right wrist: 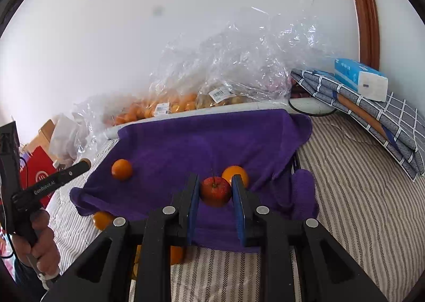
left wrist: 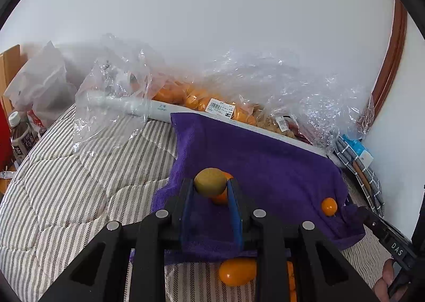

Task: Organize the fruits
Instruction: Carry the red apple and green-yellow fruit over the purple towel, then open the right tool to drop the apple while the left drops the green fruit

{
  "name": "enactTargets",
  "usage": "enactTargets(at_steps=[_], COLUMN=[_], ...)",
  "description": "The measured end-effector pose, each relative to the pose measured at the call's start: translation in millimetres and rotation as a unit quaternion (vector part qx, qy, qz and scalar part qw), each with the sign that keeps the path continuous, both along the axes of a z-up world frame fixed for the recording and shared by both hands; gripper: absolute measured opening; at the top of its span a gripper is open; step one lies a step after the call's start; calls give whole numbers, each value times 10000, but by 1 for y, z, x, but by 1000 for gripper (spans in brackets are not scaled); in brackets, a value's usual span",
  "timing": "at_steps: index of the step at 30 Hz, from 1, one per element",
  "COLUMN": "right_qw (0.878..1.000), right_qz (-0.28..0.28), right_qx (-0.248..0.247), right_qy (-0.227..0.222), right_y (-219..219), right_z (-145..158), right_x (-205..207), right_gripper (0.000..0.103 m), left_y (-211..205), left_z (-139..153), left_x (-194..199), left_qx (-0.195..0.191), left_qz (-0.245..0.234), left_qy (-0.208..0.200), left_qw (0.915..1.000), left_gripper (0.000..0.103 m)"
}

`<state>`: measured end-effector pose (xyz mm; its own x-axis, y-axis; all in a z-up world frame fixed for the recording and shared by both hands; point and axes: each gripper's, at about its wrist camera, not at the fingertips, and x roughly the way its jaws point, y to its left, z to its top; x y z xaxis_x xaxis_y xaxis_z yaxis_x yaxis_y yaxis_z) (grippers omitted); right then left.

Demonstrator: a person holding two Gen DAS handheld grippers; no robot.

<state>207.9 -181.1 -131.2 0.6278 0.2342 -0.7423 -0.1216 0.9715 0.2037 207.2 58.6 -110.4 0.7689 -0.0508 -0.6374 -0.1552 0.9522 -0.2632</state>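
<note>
My left gripper (left wrist: 210, 187) is shut on a yellow-green fruit (left wrist: 209, 181) and holds it above a purple towel (left wrist: 260, 158). An orange (left wrist: 221, 197) lies on the towel just behind it. Another orange (left wrist: 329, 206) lies at the towel's right. My right gripper (right wrist: 215, 190) is shut on a red apple (right wrist: 215, 191) over the same purple towel (right wrist: 212, 139). An orange (right wrist: 235, 171) sits right behind the apple, and another orange (right wrist: 121, 169) lies at the towel's left. More oranges (left wrist: 237, 271) lie on the striped bedding under the towel's near edge.
Clear plastic bags of oranges (left wrist: 186, 97) and other fruit (right wrist: 220, 97) lie along the wall behind a white tube (left wrist: 159, 109). Folded grey checked cloth (right wrist: 372, 108) with a blue tissue pack (right wrist: 361, 78) lies at the right. Bottles (left wrist: 21, 137) stand at the left.
</note>
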Motion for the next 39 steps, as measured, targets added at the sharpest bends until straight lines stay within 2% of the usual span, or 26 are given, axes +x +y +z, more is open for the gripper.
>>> enactTargets(at_steps=[3, 11, 18, 33, 35, 39], right_qw=[9999, 9994, 9984, 9973, 9973, 9974], right_qz=[-13, 60, -55, -11, 4, 5], right_qx=[-88, -131, -91, -415, -430, -488], right_qy=[114, 314, 555, 601, 594, 535], right_y=[1, 7, 5, 12, 13, 14], right_z=[-6, -19, -30, -35, -35, -33], right_x=[2, 6, 12, 10, 9, 7], right_gripper=[24, 24, 24, 25, 27, 44], left_y=[-7, -22, -25, -24, -25, -27], left_z=[-2, -9, -22, -32, -33, -32], left_x=[3, 9, 16, 23, 23, 22], left_qx=[-63, 112, -74, -136, -117, -87], left_qz=[-179, -330, -377, -349, -352, -348], left_qy=[25, 48, 352, 640, 650, 646], left_qw=[9998, 9994, 9986, 9972, 9972, 9973], left_gripper=[25, 25, 25, 25, 25, 25])
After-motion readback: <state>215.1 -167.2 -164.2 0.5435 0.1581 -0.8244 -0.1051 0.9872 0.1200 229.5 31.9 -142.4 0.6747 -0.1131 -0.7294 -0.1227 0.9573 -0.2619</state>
